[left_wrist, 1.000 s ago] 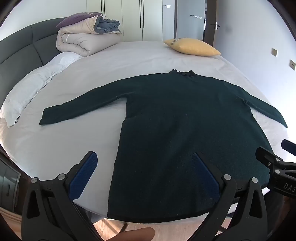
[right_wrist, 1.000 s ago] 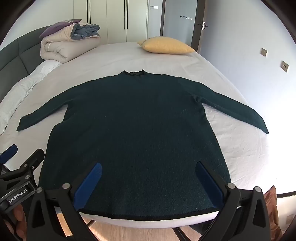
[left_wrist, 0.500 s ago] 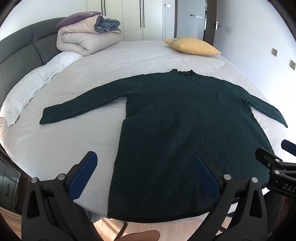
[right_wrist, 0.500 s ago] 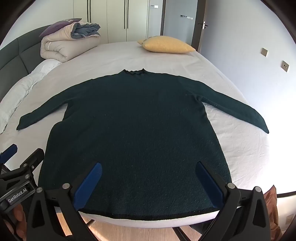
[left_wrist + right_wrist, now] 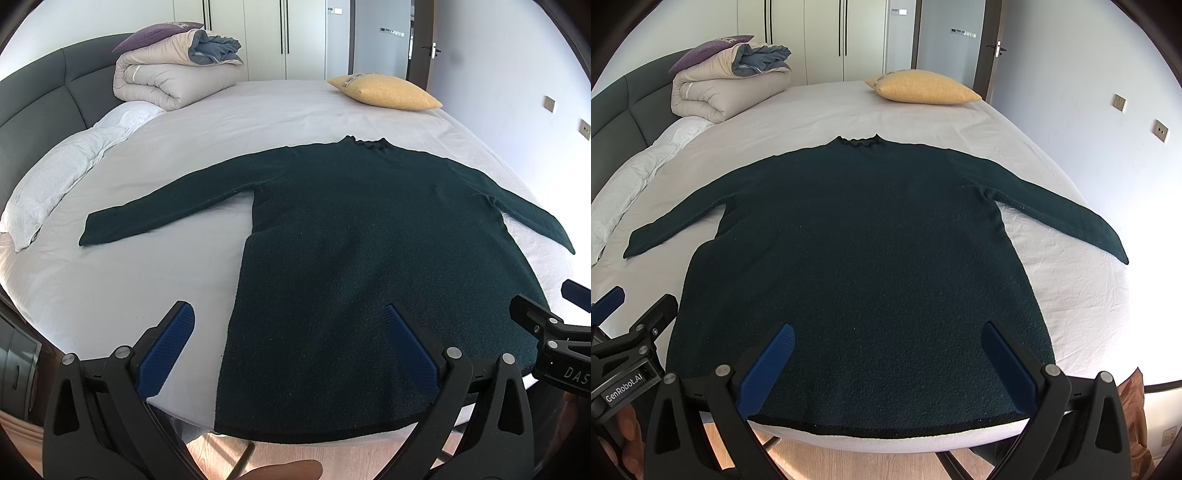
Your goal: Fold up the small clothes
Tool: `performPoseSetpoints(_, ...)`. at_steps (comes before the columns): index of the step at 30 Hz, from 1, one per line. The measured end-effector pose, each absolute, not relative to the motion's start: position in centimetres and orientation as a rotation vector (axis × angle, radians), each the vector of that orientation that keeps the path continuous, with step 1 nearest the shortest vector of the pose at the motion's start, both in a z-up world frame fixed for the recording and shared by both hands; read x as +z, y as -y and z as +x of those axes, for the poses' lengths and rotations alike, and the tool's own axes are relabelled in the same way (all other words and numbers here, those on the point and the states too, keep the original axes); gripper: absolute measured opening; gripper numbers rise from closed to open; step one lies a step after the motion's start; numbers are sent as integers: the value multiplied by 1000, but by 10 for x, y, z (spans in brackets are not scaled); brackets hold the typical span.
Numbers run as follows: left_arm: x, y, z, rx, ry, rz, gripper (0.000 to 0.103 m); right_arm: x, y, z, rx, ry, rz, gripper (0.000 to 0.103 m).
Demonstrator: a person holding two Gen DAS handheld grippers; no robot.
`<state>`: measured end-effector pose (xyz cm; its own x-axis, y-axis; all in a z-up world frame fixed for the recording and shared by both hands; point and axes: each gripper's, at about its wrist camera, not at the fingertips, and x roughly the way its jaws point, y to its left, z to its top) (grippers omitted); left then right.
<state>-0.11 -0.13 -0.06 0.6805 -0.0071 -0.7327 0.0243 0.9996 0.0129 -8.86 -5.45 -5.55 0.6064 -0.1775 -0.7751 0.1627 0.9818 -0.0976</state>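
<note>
A dark green long-sleeved sweater [image 5: 369,258] lies flat and face up on the white bed [image 5: 122,295], sleeves spread out to both sides, collar away from me, hem at the near bed edge. It also fills the right wrist view [image 5: 864,266]. My left gripper [image 5: 288,332] is open and empty, held above the hem's left corner. My right gripper [image 5: 886,347] is open and empty, held above the hem's middle. Each gripper shows at the edge of the other's view, the right one [image 5: 554,332] and the left one [image 5: 624,332].
A yellow pillow [image 5: 384,92] lies at the far end of the bed. A rolled duvet [image 5: 170,77] sits at the far left by the grey headboard [image 5: 44,99]. A white pillow [image 5: 55,181] lies along the left. Wooden floor [image 5: 849,461] is below the bed edge.
Both grippers have drifted very slightly closer to the hem. The sweater has not moved.
</note>
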Motion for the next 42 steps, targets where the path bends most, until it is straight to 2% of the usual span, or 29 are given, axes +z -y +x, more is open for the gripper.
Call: performPoseSetpoints(42, -18, -12, -1, -15, -833, 13, 103, -67, 55, -90, -195, -905, -18, 103)
